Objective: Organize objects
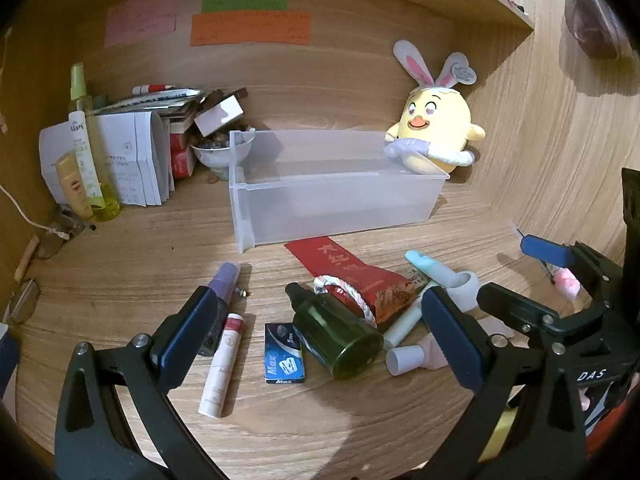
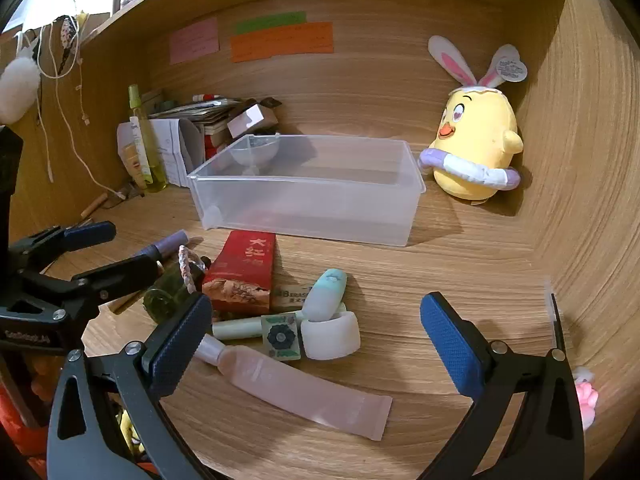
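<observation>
At the far left of the wooden desk, a yellow-green spray bottle stands upright beside folded papers, with a small bowl of dark beads just to their right. The left gripper hovers with its jaws spread wide and nothing between the pads; below it lie a purple spray bottle, a white tube, a small blue box and a dark green bottle on its side, the last touching a red packet with a braided cord across it. Behind this clutter sits the clear plastic bin, empty. The right gripper is likewise released, jaws wide, above a pink tube, a patterned tile, a white ring-shaped piece and a pale teal and lilac item leaning on it. At the far right a yellow chick plush with rabbit ears stands just beside the bin's right end.
</observation>
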`<state>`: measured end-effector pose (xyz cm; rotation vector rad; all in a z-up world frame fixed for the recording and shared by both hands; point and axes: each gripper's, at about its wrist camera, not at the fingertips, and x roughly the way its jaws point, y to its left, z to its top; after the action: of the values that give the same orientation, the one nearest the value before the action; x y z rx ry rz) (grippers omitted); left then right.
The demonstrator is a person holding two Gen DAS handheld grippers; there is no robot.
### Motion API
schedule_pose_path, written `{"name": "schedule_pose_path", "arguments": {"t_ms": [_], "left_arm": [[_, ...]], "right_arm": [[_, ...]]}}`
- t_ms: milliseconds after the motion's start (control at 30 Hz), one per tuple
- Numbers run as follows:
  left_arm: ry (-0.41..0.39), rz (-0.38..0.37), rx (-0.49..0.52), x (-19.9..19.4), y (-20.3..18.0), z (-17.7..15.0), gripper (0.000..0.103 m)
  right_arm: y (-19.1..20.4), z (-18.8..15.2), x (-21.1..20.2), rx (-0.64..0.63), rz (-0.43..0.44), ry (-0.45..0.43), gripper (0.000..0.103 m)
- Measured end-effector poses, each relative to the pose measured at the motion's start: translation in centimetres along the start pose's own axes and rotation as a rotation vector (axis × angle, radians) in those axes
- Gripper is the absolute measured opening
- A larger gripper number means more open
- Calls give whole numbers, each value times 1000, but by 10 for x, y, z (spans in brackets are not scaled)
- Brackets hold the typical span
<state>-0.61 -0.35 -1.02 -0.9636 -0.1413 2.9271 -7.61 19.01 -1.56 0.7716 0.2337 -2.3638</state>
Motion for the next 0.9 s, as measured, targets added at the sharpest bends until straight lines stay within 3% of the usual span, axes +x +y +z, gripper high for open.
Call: {"name": "schedule_pose_path", "arguments": {"t_ms": [400,433,900], "left_arm": [[-14,22,10,-4,0,-1,103],[-21,89,-36,-4,-1,-1,103],[-28,98,-29,-6,-3,-2,103]], "right_arm": [[-1,-3,4,6,18,19,103],[-1,-3,4,7,20,20,103],[0,-3,3,5,29,17,103]]}}
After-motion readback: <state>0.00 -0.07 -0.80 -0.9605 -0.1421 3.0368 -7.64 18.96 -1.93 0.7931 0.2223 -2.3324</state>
